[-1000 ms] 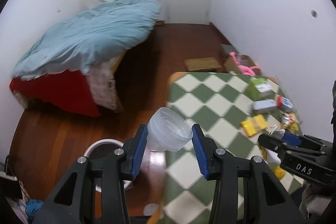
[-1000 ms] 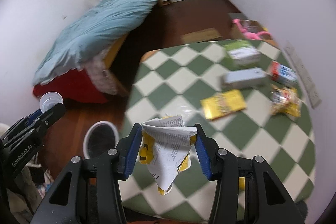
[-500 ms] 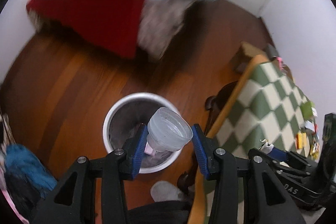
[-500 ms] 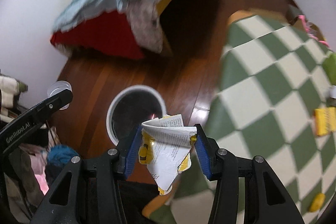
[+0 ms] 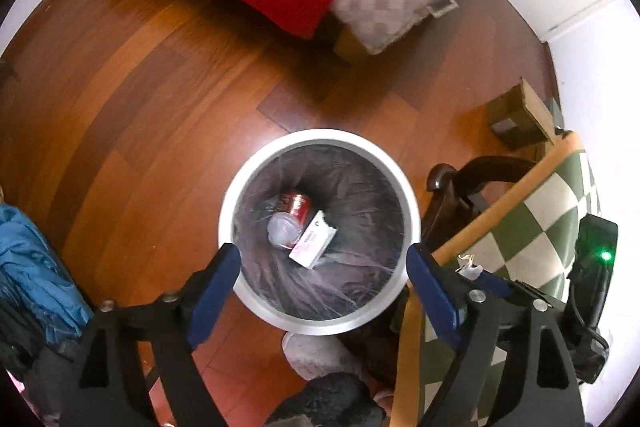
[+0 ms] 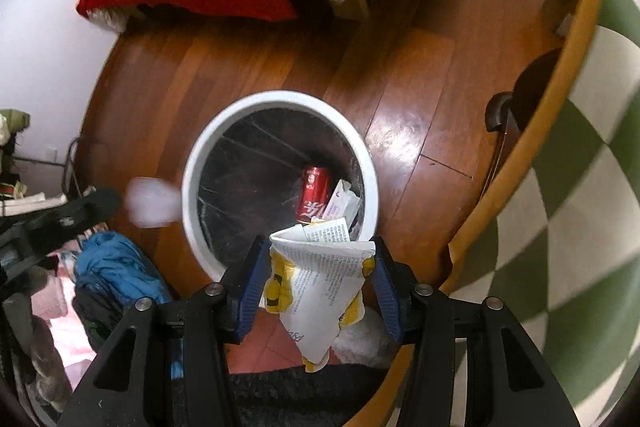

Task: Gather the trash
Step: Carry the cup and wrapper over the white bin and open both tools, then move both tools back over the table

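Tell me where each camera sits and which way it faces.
Left wrist: on the left gripper, facing down into the white bin; its open jaws show.
Right wrist: on the right gripper, facing down at the bin; jaws shut on a crumpled wrapper.
Both share the bin and its red can.

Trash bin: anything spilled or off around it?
Only the clear cup: blurred beside the trash bin rim in the right wrist view, apparently mid-drop; the left wrist view shows it over the bin's inside. No spill visible on the floor.
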### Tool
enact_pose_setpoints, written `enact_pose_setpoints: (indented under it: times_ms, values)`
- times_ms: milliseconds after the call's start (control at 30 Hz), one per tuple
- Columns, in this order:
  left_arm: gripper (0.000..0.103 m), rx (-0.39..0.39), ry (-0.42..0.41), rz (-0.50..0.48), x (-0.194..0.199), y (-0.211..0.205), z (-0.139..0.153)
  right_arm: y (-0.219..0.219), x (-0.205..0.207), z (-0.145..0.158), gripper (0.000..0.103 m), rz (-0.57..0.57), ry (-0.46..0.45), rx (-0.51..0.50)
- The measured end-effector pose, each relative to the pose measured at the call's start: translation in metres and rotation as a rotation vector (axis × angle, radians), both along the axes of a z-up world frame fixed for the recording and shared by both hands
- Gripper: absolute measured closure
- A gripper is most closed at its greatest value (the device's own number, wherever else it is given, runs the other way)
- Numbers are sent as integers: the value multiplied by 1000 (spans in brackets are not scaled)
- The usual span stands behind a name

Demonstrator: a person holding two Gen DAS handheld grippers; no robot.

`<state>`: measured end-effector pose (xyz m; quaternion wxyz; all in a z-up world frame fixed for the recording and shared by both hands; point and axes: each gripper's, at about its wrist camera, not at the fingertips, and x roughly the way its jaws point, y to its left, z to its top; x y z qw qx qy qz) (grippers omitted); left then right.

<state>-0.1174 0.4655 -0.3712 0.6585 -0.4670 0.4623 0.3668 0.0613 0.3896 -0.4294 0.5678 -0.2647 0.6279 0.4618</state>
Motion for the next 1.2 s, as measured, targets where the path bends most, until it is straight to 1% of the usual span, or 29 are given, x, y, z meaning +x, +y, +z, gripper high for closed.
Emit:
enact_pose_setpoints:
  times_ms: [33, 67, 100, 133, 167, 200, 333, 367, 467, 567, 667, 800, 967, 1100, 1200]
  values:
    - [12, 5, 13, 7, -2, 0, 0, 5, -1, -6, 50, 11, 9, -7]
    - [8, 23, 36, 11, -5, -1, 1, 10, -4, -13, 47, 21, 26, -18]
    - [4, 42, 57, 16, -8, -1, 2, 11, -6, -16, 32, 24, 38, -22]
    - [4, 64, 81, 21, -10, -1, 3, 14, -6, -18, 21, 27, 52, -25]
    - [4, 94, 109, 23, -12, -5, 6, 16, -7, -22, 3, 27, 64, -27]
    - [4, 112, 123, 24, -15, -7, 7, 17, -8, -24, 0, 30, 65, -32]
    - [4, 176, 155, 53, -25, -19, 15, 14, -15, -23, 0, 53, 37, -44]
    - [4, 189, 170, 55, -26, -22, 18, 11, -18, -21, 0, 63, 18, -51]
    - [4, 226, 190, 55, -28, -34, 28, 3, -21, -13, 0, 82, -24, -51]
    - [4, 248, 192, 50, -29, -46, 41, -9, -24, 2, 0, 88, -66, -46]
    - [4, 263, 189, 46, -29, -58, 54, -21, -26, 21, 0, 90, -106, -26]
    - [4, 291, 181, 47, -31, -74, 76, -33, -30, 46, 0, 89, -136, -5]
    - [4, 332, 163, 43, -32, -91, 106, -47, -34, 84, 0, 86, -153, 48]
    - [4, 384, 165, 33, -32, -111, 134, -63, -35, 117, 0, 78, -158, 98]
    - [4, 409, 150, 24, -33, -125, 152, -76, -35, 144, 0, 73, -164, 145]
